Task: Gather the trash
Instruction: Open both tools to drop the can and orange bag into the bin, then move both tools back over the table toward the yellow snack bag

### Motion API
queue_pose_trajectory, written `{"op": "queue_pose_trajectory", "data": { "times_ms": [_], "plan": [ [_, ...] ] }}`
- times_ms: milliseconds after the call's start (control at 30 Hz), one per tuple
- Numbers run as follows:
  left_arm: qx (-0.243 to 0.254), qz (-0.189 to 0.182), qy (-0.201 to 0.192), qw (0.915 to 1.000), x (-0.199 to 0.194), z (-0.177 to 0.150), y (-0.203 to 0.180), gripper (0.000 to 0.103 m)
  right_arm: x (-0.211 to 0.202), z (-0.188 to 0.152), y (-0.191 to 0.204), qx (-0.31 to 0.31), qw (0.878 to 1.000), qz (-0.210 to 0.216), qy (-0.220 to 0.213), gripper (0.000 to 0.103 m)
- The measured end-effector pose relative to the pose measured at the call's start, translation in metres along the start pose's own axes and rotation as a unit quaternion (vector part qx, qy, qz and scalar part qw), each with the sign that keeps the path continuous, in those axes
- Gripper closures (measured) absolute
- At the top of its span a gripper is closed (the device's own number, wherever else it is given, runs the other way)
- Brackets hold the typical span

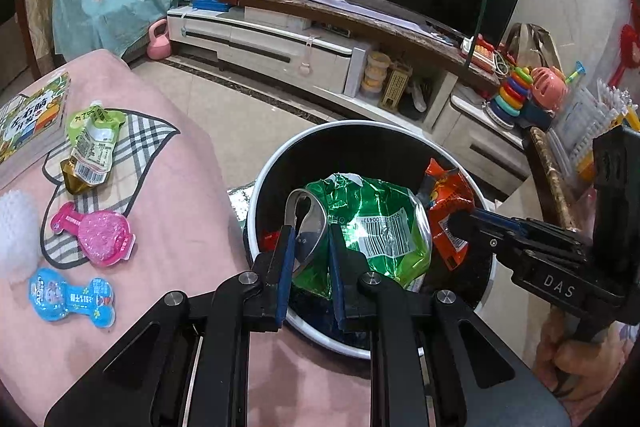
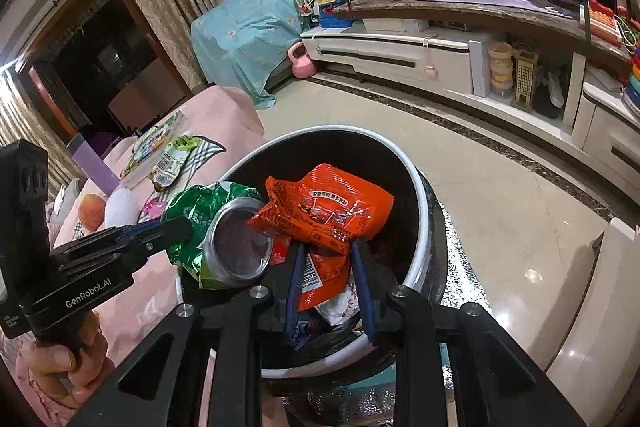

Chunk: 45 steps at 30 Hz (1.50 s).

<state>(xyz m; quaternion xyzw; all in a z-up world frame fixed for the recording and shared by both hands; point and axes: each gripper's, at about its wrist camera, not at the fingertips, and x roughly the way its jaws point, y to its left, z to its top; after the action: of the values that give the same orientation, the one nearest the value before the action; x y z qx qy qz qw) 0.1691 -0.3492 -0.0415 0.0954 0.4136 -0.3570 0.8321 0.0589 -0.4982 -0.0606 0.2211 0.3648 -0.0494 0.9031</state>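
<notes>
I have the left gripper (image 1: pixel 310 227) clamped on the green snack bag (image 1: pixel 376 231) and the right gripper (image 2: pixel 326 247) clamped on the orange wrapper (image 2: pixel 324 211), both hanging over the trash bin (image 1: pixel 272 163) at twelve o'clock from me.

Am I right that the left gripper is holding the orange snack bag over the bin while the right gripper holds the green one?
Not quite: the bags are swapped. The left wrist view shows the left gripper shut on the green bag, and the right gripper holds the orange bag, both over the bin.
</notes>
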Motion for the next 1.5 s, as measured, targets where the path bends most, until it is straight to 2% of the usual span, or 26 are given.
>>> {"op": "queue_pose_trajectory", "data": {
  "times_ms": [200, 233, 300, 367, 433, 533, 600, 633, 700, 800, 867, 1100, 1500],
  "plan": [
    [0.003, 0.002, 0.007, 1.0, 0.006, 0.002, -0.004, 0.085, 0.001, 0.002, -0.001, -0.001, 1.0, -0.002, 0.004, 0.075],
    [0.002, 0.003, 0.008, 1.0, 0.005, 0.002, -0.004, 0.082, 0.002, 0.002, -0.002, -0.002, 1.0, -0.002, 0.004, 0.075],
    [0.0, 0.002, 0.004, 1.0, 0.004, 0.002, -0.003, 0.065, 0.002, 0.003, -0.003, 0.0, 1.0, -0.002, 0.004, 0.074],
    [-0.005, 0.009, -0.002, 0.9999, -0.001, 0.001, -0.001, 0.053, 0.001, 0.003, -0.004, 0.007, 1.0, 0.001, 0.003, 0.072],
    [-0.011, 0.012, -0.008, 0.9998, -0.008, -0.003, 0.003, 0.053, -0.001, 0.004, -0.007, 0.013, 1.0, 0.003, 0.002, 0.07],
    [-0.023, 0.01, -0.013, 0.9996, -0.019, -0.01, 0.011, 0.048, -0.007, 0.002, -0.007, 0.016, 1.0, 0.006, -0.006, 0.062],
    [-0.031, 0.014, -0.019, 0.9992, -0.029, -0.02, 0.017, 0.041, -0.012, 0.001, -0.004, 0.019, 1.0, 0.012, -0.012, 0.052],
    [-0.035, 0.015, -0.022, 0.999, -0.036, -0.027, 0.02, 0.039, -0.015, -0.001, -0.001, 0.02, 0.999, 0.017, -0.018, 0.049],
    [-0.038, 0.018, -0.026, 0.9988, -0.047, -0.041, 0.025, 0.038, -0.019, -0.005, 0.007, 0.018, 0.999, 0.025, -0.027, 0.036],
    [-0.049, 0.021, -0.028, 0.9982, -0.061, -0.059, 0.033, 0.037, -0.024, -0.013, 0.021, 0.014, 0.999, 0.037, -0.036, 0.023],
    [-0.062, 0.023, -0.029, 0.9974, -0.073, -0.075, 0.042, 0.036, -0.026, -0.018, 0.032, 0.01, 0.998, 0.045, -0.042, 0.02],
    [-0.093, 0.04, -0.04, 0.9941, -0.115, -0.12, 0.072, 0.035, -0.029, -0.041, 0.083, -0.029, 0.997, 0.061, -0.048, 0.013],
    [-0.142, 0.064, -0.078, 0.9848, -0.182, -0.17, 0.116, 0.035, -0.012, -0.072, 0.148, -0.073, 0.993, 0.088, -0.014, 0.012]
  ]
}}
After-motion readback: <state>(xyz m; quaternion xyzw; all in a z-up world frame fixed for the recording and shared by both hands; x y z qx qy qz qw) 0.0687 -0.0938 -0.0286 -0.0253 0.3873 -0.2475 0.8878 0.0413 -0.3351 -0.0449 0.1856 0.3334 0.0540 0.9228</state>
